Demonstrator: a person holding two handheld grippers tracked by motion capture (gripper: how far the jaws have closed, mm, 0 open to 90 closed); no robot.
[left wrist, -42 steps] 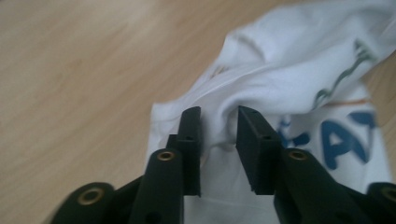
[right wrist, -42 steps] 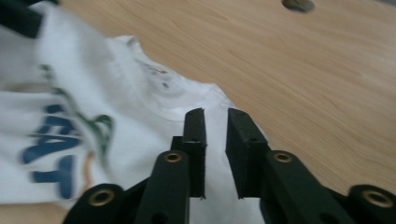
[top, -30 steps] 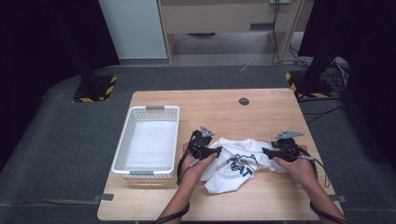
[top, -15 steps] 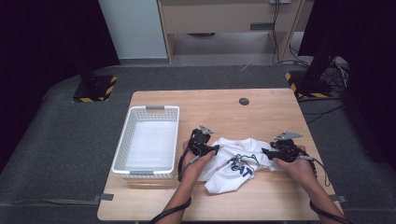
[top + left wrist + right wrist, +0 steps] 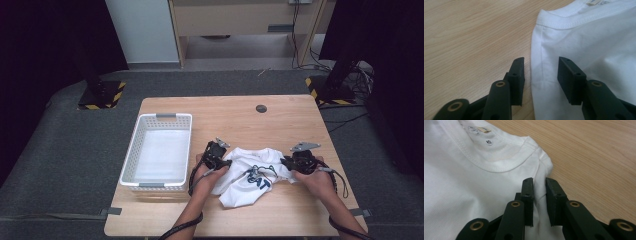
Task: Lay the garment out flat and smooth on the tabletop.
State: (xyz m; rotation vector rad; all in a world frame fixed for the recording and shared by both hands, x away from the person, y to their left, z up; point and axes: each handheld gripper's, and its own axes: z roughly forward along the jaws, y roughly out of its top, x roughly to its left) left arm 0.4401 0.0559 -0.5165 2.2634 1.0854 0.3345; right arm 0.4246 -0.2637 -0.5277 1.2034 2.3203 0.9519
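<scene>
A crumpled white T-shirt (image 5: 250,175) with dark blue print lies on the wooden table (image 5: 240,120), right of centre near the front. My left gripper (image 5: 226,163) is at the shirt's left end. In the left gripper view it (image 5: 541,65) stands open, its jaws straddling the shirt's (image 5: 584,42) edge just below the ribbed collar. My right gripper (image 5: 285,163) is at the shirt's right end. The right gripper view shows it (image 5: 539,182) shut on a fold of the shirt (image 5: 474,185) beside the collar and its label.
A white slatted plastic basket (image 5: 131,155) stands on the table's left side, with nothing in it. A small dark round disc (image 5: 261,108) sits near the far edge. Bare wood lies beyond the shirt and along the front edge.
Little differs: both grippers stay at the shirt's two ends, and the right hand has edged slightly to the left.
</scene>
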